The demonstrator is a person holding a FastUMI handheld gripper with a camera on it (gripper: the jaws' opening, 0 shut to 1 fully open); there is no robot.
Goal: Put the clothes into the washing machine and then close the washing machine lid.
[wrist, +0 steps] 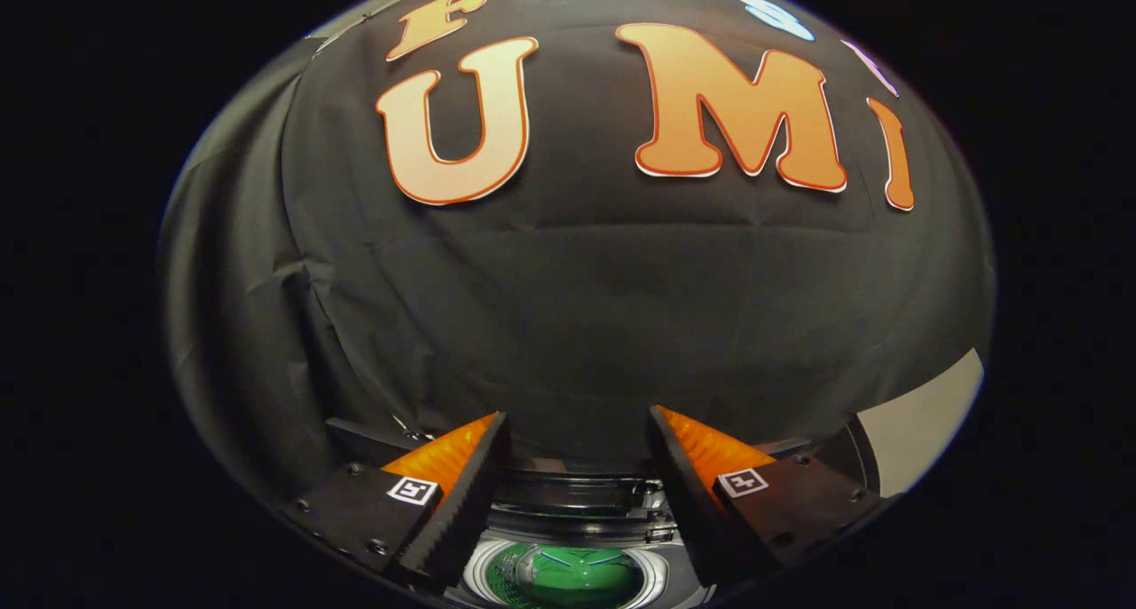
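**Operator:** Green is what I see first, low in the centre of the frame: the clothes (pixel 572 575), a green bundle, sit down inside the round drum of the washing machine (pixel 577 511). A pale ring runs round the drum's mouth, and the bundle lies within that ring.

**Colleague:** Where are your fingers in relation to it?

**Operator:** The gripper (pixel 577 431) sits at the bottom of the frame, with the left finger (pixel 466 494) at lower left and the right finger (pixel 688 494) at lower right. They are spread wide, with nothing between them. I am holding nothing. The drum opening shows through the gap between them, below the tips.

**Colleague:** And the lid?

**Operator:** I see dark, layered parts of the machine just above the drum opening, in the gap between the fingers, but I cannot tell which of them is the lid or how it stands. The drum's mouth is uncovered from where I look.

**Colleague:** Anything else around?

**Operator:** Black cloth, the booth's wall (pixel 577 307), takes up the middle and upper part of the frame beyond the fingertips, with folds running down at the left. At lower right, past the right finger, there is a pale flat patch (pixel 923 414); I cannot tell what it is.
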